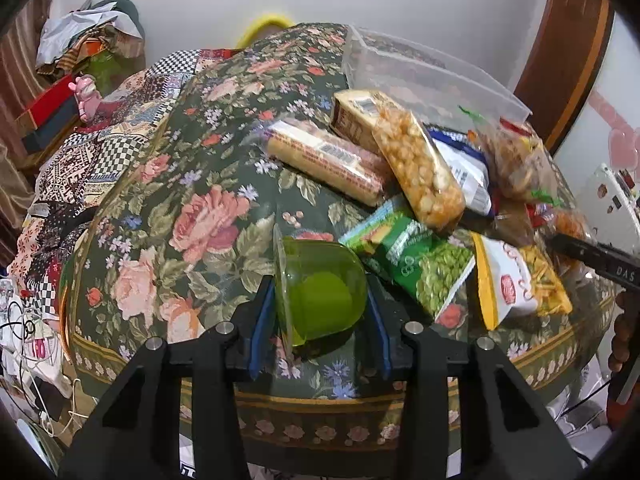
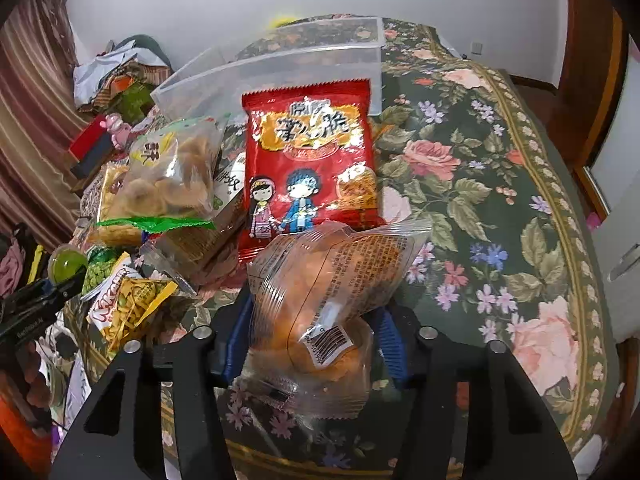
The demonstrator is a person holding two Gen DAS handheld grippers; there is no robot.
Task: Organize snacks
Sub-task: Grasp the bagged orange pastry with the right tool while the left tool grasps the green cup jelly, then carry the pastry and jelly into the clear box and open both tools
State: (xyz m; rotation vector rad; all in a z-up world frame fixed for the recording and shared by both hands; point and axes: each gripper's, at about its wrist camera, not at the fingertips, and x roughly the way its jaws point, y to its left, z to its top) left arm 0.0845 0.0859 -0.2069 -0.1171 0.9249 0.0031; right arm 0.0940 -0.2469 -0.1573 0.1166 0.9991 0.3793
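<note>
Green translucent jelly cup sits clamped in left gripper; right gripper squeezes clear bun packet.

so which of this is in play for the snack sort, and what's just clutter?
In play:
green jelly cup, between left gripper fingers
clear bun bag, between right gripper fingers
red snack bag
clear bin

Clutter:
pink toy
clothes pile
</note>
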